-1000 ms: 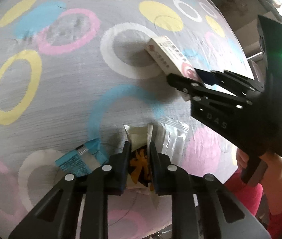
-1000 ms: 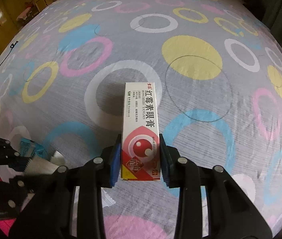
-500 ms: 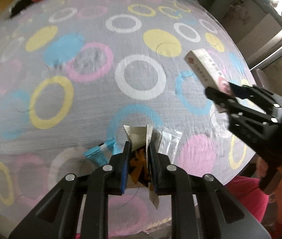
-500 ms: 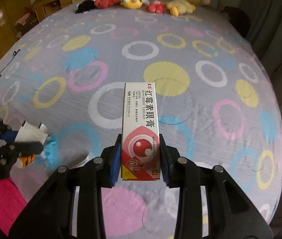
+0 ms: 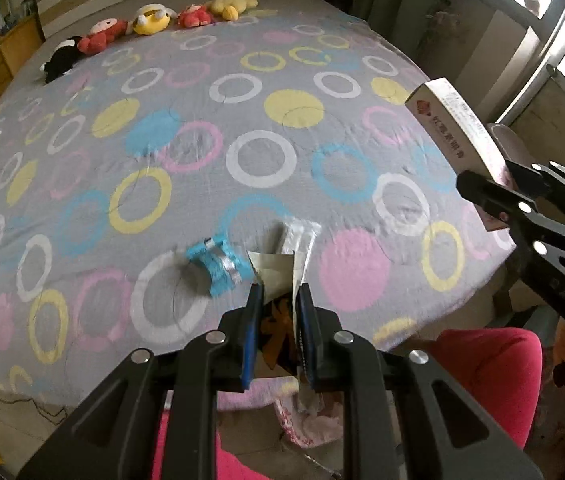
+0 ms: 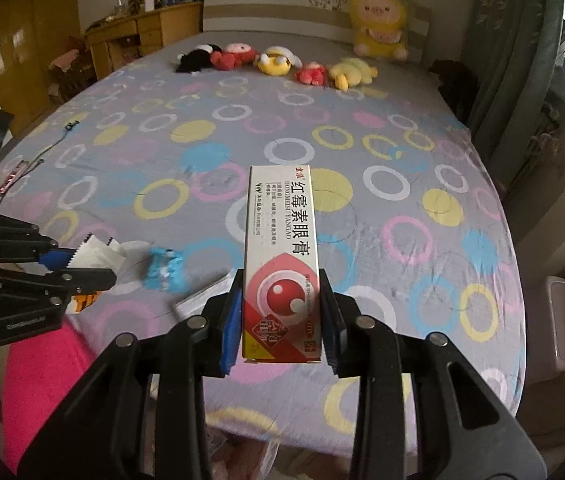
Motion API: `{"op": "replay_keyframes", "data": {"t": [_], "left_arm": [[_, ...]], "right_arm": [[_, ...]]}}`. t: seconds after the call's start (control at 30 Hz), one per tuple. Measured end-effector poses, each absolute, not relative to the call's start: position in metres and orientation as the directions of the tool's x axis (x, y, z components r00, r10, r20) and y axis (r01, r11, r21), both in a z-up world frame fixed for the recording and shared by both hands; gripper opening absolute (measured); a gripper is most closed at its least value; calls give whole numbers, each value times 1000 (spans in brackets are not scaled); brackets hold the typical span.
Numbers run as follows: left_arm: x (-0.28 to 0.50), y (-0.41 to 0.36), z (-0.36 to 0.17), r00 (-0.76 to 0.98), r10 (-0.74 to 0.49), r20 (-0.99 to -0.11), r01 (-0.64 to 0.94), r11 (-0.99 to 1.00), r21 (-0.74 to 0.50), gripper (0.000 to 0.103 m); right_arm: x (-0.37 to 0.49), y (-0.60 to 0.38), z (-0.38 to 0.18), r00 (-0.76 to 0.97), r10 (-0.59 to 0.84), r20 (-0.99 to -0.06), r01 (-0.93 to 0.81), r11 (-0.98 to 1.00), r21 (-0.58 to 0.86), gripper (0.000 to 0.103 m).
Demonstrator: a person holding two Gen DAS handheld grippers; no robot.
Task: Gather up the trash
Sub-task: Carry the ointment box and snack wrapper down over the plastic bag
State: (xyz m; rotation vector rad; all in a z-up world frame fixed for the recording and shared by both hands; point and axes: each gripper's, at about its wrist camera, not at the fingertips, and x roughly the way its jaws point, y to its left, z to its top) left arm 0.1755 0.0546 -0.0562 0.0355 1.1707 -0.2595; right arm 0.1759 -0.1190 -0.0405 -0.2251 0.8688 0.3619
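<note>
Carry-off step, judging by both loads held above the bed (image 6: 422, 240). Left tool (image 5: 277, 300) clamps a wrapper (image 5: 276, 276); right tool (image 6: 280, 300) clamps a box (image 6: 280, 240) reading "HONGMEISU YANGAO" (Chinese text besides). Blue packet (image 5: 214, 266) and clear sachet (image 5: 302, 236) lie on the sheet. Next: find a bin (none visible), release, return.

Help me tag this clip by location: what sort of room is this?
Most likely a bedroom: a wide bed under a ring-patterned sheet, plush toys lined up near the striped headboard, and a wooden dresser along the wall.
</note>
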Motion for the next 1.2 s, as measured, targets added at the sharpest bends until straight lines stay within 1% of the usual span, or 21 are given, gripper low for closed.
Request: {"op": "replay_keyframes", "data": {"t": [0.23,0.6,0.9,1.1,1.2], "left_arm": [[128,48,-50,365,-172,-915,234,968,-89,19],[80,33,-74,323,-204,-924,258,959,-121,19],[50,16,-106,281,-218,-934,271,952,-141,19],[36,4,-133,240,-224,-945,274,949,-155,19],[33,0,-148,209,-229,-951,270,948,-169,19]], "right_arm": [[121,-121,-35,586,242,-773,-416,909,-30,33],[51,-127,-39,580,265,-770,-422,907,-6,33],[13,-140,-61,548,270,-792,-396,917,39,33],[-5,-144,-88,517,253,-818,-381,924,44,33],[-8,-147,-102,487,261,-834,-370,926,74,33]]}}
